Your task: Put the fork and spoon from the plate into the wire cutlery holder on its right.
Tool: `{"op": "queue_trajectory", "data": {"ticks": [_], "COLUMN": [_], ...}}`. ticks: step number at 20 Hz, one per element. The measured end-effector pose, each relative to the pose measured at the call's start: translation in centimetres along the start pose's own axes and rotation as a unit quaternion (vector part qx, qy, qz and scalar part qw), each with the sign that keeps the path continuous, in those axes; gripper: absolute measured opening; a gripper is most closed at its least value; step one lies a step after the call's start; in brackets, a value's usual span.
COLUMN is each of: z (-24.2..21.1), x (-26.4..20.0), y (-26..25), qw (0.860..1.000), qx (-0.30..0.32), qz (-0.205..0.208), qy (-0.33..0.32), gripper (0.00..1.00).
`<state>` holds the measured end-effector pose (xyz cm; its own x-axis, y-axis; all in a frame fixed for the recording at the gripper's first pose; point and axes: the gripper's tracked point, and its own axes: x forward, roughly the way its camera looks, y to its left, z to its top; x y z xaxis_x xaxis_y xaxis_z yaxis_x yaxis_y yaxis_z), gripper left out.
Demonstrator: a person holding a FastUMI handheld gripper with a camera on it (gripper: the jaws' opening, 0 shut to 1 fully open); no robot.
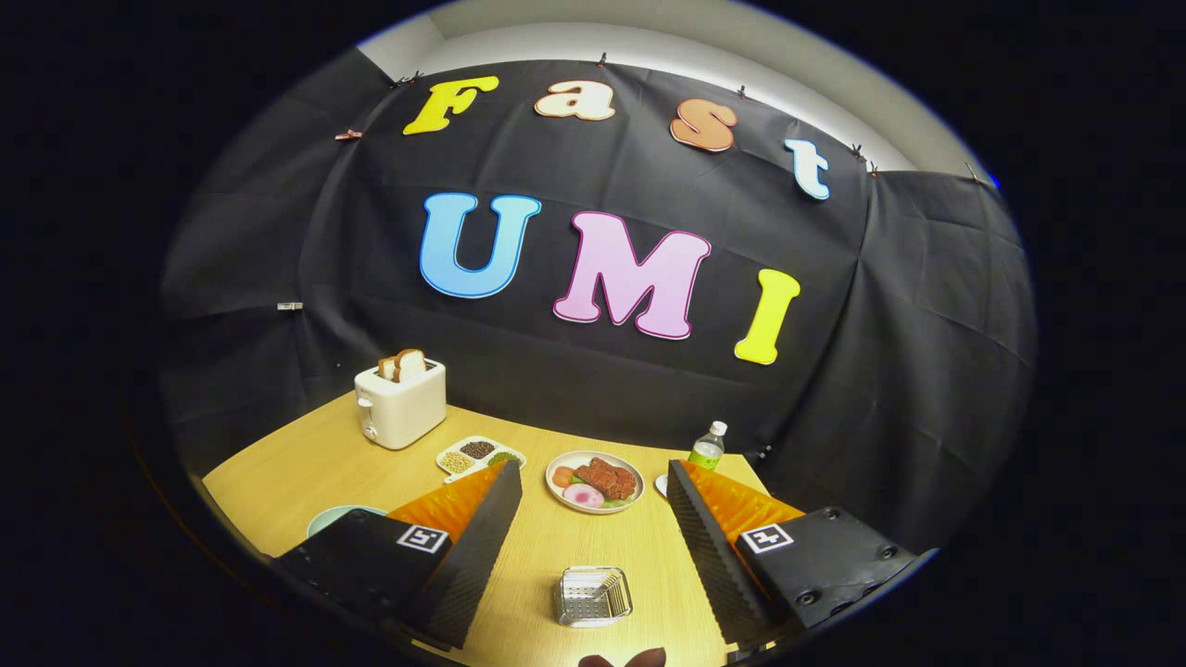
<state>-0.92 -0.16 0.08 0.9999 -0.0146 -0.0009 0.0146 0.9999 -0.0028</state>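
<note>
The gripper has its fingers spread wide with nothing between the pads, held above the wooden table. Down between the two fingers, close in, stands the wire cutlery holder, upright and, as far as I can tell, with no cutlery in it. The plate the task means is most likely the pale green plate to the holder's left, of which just a rim peeks out past the left finger. The fork and spoon are hidden by that finger, so I cannot tell how they lie.

The step in hand looks like the first reach. To do it well, swing the fingers left and tip them down until the pale plate comes between them, then pick one handle, line the pads across it and come down low enough to pinch the thin metal without scraping the plate. Keep the jaws wide until then.

Beyond the fingertips sits a plate of meat and vegetables, with a divided dish of beans and seeds to its left. Farther back are a white toaster with bread slices in it and, to the right, a water bottle. All are well apart from the holder and off the path. The thing to mind is knocking the light holder on the way back
</note>
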Motion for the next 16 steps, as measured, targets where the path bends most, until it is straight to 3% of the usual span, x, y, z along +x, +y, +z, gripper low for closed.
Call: {"op": "queue_trajectory", "data": {"ticks": [7,16], "z": [-0.1,-2.6], "x": [0.0,-1.0], "y": [0.4,7.4], "qw": [1.000,0.993], "qx": [-0.001,0.015], "qz": [0.005,0.087], "qy": [0.004,0.082], "gripper": [0.98,0.98]}}
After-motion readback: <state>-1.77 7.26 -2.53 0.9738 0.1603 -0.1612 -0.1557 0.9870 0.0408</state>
